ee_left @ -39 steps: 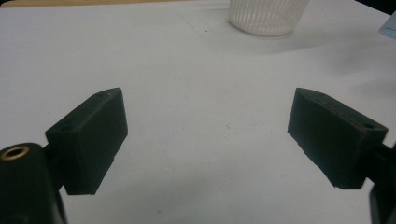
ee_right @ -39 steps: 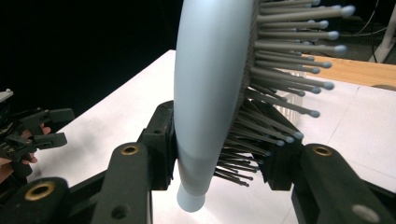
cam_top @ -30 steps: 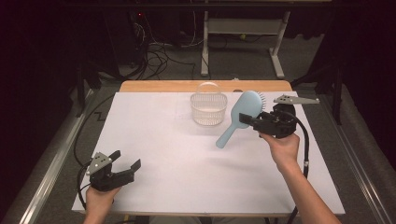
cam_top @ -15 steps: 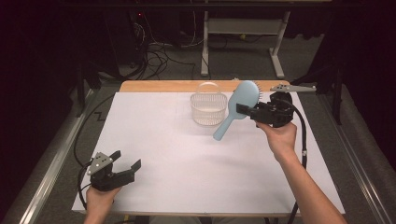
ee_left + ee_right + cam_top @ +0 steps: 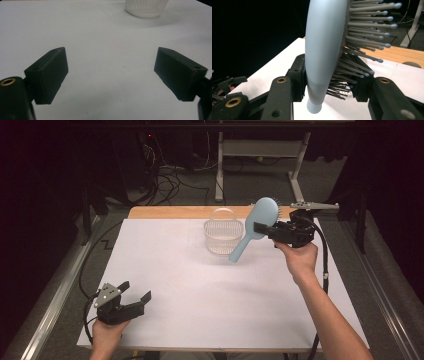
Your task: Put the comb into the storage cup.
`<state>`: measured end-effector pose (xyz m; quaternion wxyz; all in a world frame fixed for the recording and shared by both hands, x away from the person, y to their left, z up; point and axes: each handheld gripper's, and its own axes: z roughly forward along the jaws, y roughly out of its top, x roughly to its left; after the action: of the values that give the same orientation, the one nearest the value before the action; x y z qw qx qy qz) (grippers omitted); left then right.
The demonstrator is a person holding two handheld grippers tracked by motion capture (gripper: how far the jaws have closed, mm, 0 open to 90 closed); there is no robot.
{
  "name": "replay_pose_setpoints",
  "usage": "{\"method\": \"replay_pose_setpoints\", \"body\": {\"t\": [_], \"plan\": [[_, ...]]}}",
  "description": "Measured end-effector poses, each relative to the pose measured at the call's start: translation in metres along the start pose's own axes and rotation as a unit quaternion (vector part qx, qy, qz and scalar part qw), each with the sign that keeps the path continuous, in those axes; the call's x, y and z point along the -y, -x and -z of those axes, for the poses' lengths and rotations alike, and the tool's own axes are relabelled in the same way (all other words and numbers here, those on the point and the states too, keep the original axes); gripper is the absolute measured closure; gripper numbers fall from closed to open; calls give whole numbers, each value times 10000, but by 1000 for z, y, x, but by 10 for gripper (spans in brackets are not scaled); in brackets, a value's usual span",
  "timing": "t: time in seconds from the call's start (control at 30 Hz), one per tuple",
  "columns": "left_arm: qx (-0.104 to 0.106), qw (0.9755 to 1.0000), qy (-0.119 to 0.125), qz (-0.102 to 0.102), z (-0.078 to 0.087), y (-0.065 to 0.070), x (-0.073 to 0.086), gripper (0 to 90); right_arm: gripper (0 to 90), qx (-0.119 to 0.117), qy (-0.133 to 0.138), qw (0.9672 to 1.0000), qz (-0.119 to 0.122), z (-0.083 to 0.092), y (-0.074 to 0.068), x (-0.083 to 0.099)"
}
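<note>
Upper right of frame, above surface [image 5: 200, 285]: right claw [image 5: 261, 228] pinching blue hairbrush [image 5: 256, 222]; lower left, left claw [image 5: 134, 295] spread.

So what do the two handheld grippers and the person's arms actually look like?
Both grippers are black. The left gripper has blocky wedge-shaped pads and a grey three-cornered plate on top. The right gripper shows brass-coloured rivets on its linkage, and a black cable trails from it. Both forearms are bare, no sleeves.
</note>
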<state>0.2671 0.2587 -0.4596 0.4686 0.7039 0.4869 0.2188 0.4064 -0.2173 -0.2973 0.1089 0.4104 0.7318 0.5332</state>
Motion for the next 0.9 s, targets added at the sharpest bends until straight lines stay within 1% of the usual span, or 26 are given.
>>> {"method": "replay_pose_setpoints", "body": {"t": [0.27, 0.43, 0.67, 0.83, 0.9], "plan": [[7, 10000, 0, -16, 0, 1, 0, 114, 548, 42, -17, 10000, -47, -7, 4, -4], [19, 10000, -13, -28, -1, 1, 0, 114, 549, 68, -6, 10000, 3, -10, 4, -7], [15, 10000, -10, -39, -1, 1, 0, 114, 549, 85, 10, 10000, 12, -15, 5, -12], [23, 10000, -9, -64, -1, 2, 1, 114, 548, 95, 41, 9999, -55, -19, 6, -15], [18, 10000, -7, -66, -1, 1, 1, 114, 548, 135, 37, 9999, -41, -21, 6, -17]]}}
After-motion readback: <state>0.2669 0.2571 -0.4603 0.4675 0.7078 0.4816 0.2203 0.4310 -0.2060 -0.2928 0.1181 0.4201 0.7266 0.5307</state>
